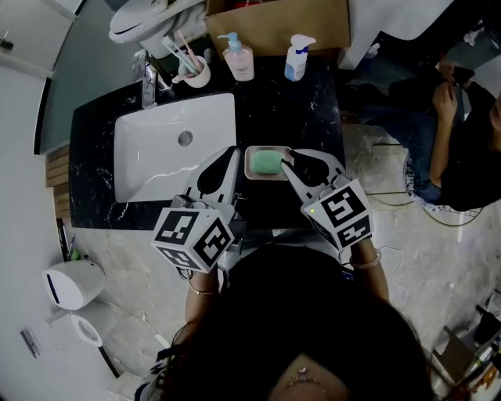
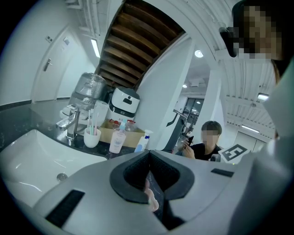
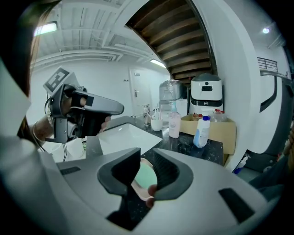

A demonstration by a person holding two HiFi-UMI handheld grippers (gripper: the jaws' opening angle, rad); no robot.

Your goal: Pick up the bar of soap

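A pale green bar of soap (image 1: 266,162) lies in a pinkish dish (image 1: 252,174) on the black counter (image 1: 313,117), just right of the sink. My right gripper (image 1: 291,163) points at the dish from its right side, jaws open with a narrow gap. Through that gap the right gripper view shows the soap (image 3: 146,176) and the dish rim (image 3: 137,192) just beyond the pads, which are not on the soap. My left gripper (image 1: 232,154) hovers at the dish's left over the sink's edge. In its own view the left gripper (image 2: 149,167) has its pads together, holding nothing.
A white sink (image 1: 156,149) with a faucet (image 1: 149,82) fills the counter's left. Behind stand a cup of toothbrushes (image 1: 196,72), a pink pump bottle (image 1: 239,59), a blue-and-white bottle (image 1: 296,59) and a cardboard box (image 1: 278,23). A person (image 1: 454,125) sits at the right.
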